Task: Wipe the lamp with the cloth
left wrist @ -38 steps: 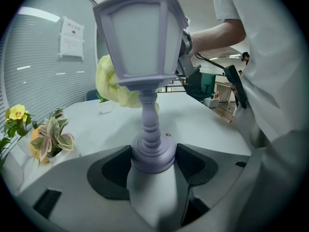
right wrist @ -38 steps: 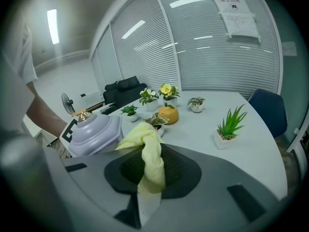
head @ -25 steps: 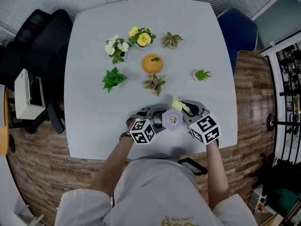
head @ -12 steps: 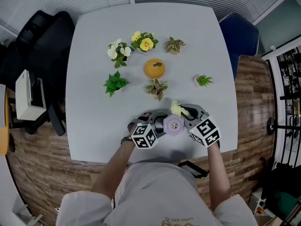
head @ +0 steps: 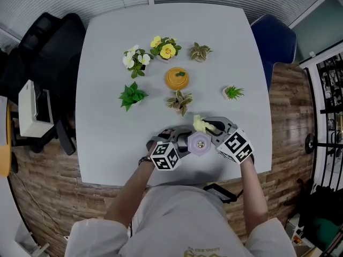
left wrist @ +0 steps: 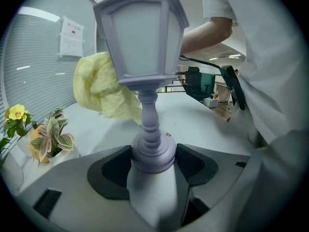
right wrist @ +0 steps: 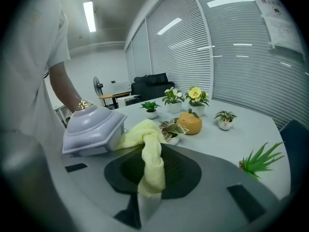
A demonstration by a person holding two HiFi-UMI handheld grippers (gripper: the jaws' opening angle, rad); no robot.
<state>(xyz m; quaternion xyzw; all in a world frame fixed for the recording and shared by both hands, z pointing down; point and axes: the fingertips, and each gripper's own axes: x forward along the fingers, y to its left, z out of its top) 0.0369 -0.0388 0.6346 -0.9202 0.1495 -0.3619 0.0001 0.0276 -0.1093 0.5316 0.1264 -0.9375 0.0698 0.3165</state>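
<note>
Now the lamp is upright near the front edge of the bench, long axis vertical, lantern head up, base clamped between the fingers of the left gripper. The right gripper fingers pinch the yellow cloth against the lantern's side; since a second ago, hardly anything has shifted

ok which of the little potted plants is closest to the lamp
The variegated plant on the person's side of the orange pot; it stands just beyond the lamp and the cloth, while the rest sit farther away.
</note>
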